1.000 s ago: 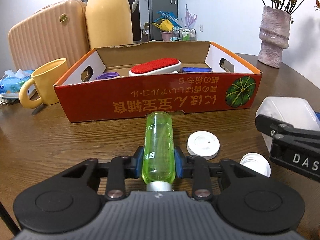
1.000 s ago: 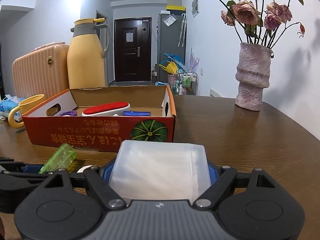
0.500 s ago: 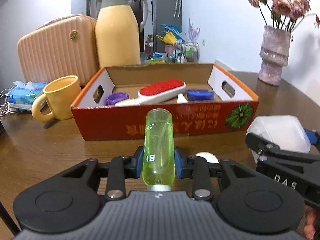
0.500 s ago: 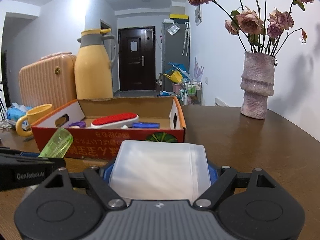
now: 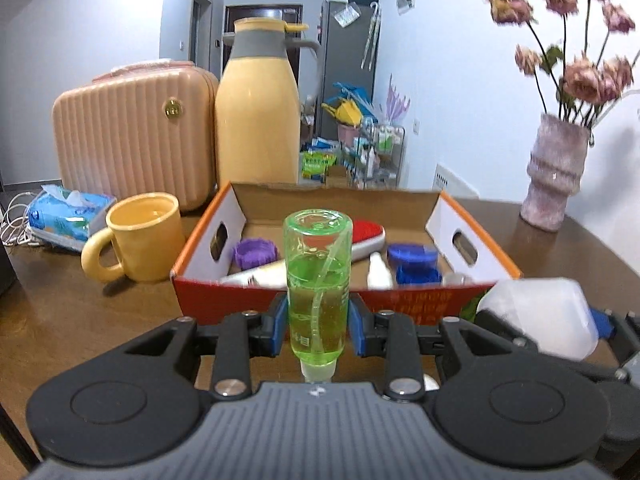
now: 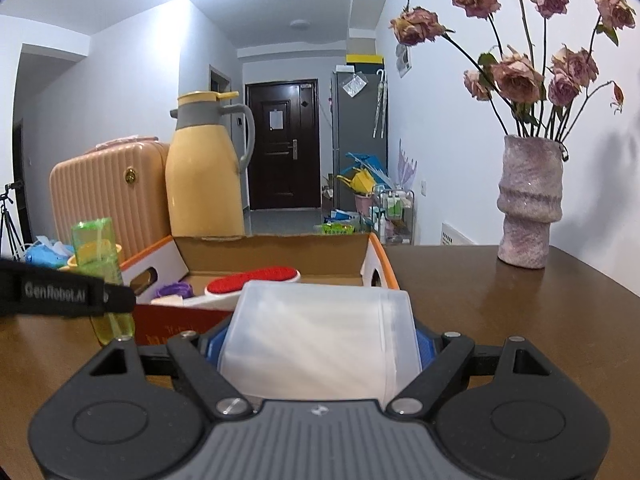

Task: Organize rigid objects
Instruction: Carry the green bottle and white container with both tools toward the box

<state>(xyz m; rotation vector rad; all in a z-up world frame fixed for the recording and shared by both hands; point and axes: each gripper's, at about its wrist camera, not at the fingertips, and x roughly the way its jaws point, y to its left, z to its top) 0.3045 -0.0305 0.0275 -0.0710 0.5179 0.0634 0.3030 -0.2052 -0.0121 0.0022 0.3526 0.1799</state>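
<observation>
Yellow mug (image 5: 140,236) beside tissue pack (image 5: 66,212); thermos (image 5: 258,108); suitcase (image 5: 132,136); vase (image 5: 556,176).

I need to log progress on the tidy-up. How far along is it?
Done: the cardboard box already holds a red-topped brush, a purple cap and blue lids. In hand: the left hand-held gripper clamps a green bottle, and the right hand-held gripper holds a translucent white container, both short of the box. Left: putting both in.

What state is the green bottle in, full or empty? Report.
Partly full: green liquid fills the green bottle up to about midway; the far end looks clear.
</observation>
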